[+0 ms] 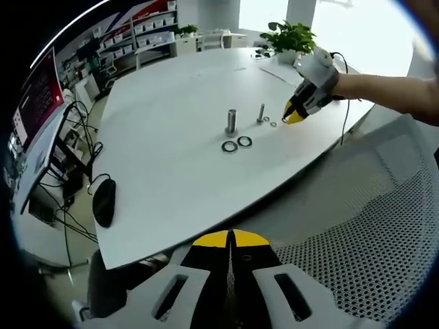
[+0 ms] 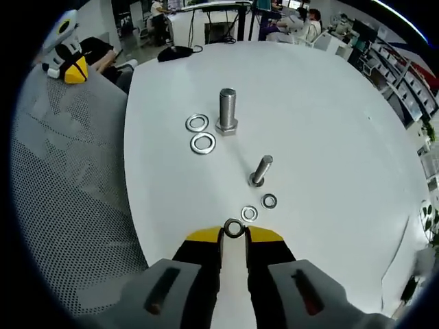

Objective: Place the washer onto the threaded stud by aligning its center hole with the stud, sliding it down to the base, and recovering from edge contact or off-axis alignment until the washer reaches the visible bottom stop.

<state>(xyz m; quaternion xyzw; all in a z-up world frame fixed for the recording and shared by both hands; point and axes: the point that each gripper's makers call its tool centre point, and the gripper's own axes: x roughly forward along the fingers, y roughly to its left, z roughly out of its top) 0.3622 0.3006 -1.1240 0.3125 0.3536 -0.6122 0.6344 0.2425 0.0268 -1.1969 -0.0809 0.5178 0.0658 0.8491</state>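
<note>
Washer (image 2: 234, 228) pinched at right gripper (image 2: 234, 233) tips, prob. just lifted; small stud (image 2: 260, 171) bare. Left gripper (image 1: 232, 241) pressed together, idle. Alignment, slide-down remain.

Brightness: both views are bright and evenly lit; the white counter (image 2: 322, 116) reads pale grey-white with no dim corners.
Source: daylight from blown-out windows (image 1: 357, 27) at the top of the left gripper view, behind a potted plant (image 1: 291, 34).
Glare: the windows are washed to pure white; the counter shows a soft sheen, no hard hotspots.
Shadows: faint and short beside the 2 upright studs (image 2: 228, 110); the washers (image 2: 203, 143) cast almost none.
Distortion: strong fisheye; the counter edge bows, shelves (image 1: 130, 38) lean and curve.
Focus: centre sharp; the perforated chair mesh (image 2: 62, 192) and far objects at the periphery are softer.
</note>
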